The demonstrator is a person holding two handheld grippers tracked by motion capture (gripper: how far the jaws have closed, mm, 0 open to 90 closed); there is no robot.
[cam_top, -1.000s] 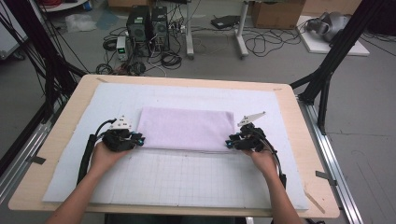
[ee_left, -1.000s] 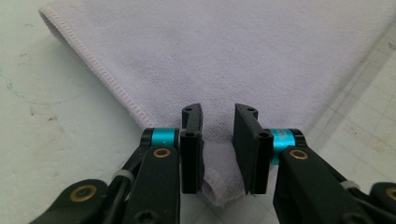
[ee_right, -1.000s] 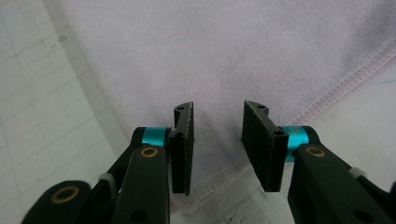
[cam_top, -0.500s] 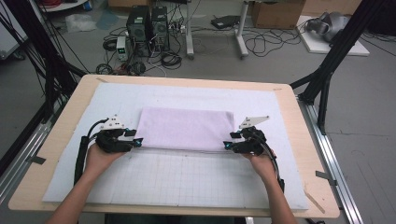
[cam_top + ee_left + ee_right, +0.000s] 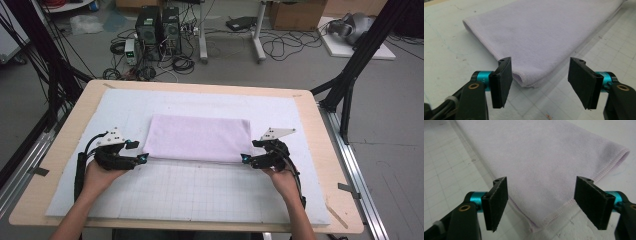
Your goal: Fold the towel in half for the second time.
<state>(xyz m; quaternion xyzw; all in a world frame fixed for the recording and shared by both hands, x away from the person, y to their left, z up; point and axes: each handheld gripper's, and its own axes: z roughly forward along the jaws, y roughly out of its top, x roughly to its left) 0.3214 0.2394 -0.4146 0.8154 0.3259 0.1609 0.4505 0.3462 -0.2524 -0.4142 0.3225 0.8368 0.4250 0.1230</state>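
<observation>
Towel: our folded lilac towel [image 5: 199,138] lies flat mid-mat [image 5: 200,195].
Left gripper [image 5: 140,158]: at the towel's left near corner, jaws just opened wide, gripping nothing.
Right gripper [image 5: 245,159]: at the towel's right near corner, likewise.

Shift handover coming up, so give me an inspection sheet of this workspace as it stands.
Surface: wooden table covered by a white grid mat; mat lies flat.
Job's things: lilac towel, folded, flat on the mat.
Clutter: nothing seen on the mat.
Grippers: left gripper at the towel's near left corner, right gripper at its near right corner. Both have just been opening; the fingers stand apart, clear of the cloth.
Cables: one black cable trails from each gripper along the forearm; loose tangle on the floor beyond the table.
Surroundings: computer towers, desk legs, cardboard boxes, black frame struts.
</observation>
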